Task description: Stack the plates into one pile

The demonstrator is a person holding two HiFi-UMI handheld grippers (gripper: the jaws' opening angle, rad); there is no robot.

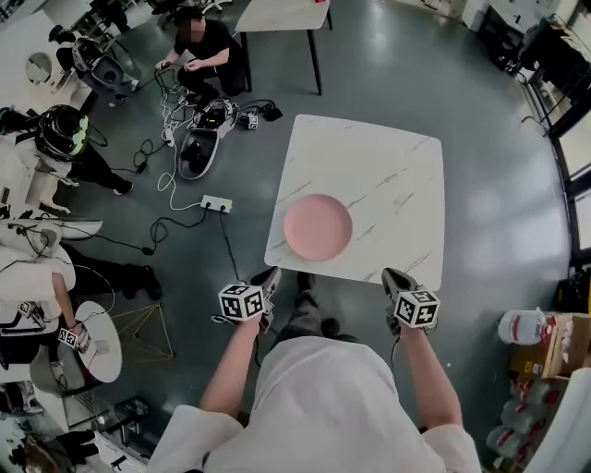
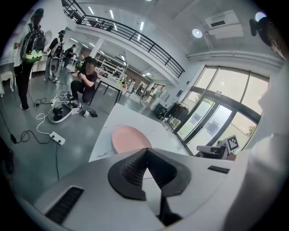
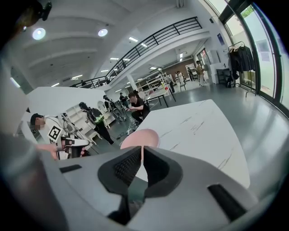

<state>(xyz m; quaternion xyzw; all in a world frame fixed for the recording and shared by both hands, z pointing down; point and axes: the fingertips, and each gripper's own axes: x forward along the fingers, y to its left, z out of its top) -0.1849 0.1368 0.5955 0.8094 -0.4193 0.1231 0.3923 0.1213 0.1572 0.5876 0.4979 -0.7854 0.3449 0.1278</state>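
Observation:
A pink plate (image 1: 318, 227) lies flat near the front left part of the white marble table (image 1: 388, 166); whether more plates lie under it I cannot tell. My left gripper (image 1: 271, 277) hovers just off the table's front left corner, jaws shut and empty. My right gripper (image 1: 392, 275) hangs off the front right edge, also shut with nothing between the jaws. In the left gripper view the closed left gripper (image 2: 145, 151) points toward the plate (image 2: 130, 138). In the right gripper view the closed right gripper (image 3: 142, 148) sits below the plate (image 3: 141, 137) on the table (image 3: 198, 131).
Cables and a power strip (image 1: 216, 203) trail over the grey floor left of the table. Several people (image 1: 199, 46) sit or stand at the far left. A second table (image 1: 282, 14) stands beyond. Boxes and a bottle (image 1: 526, 328) sit at the right.

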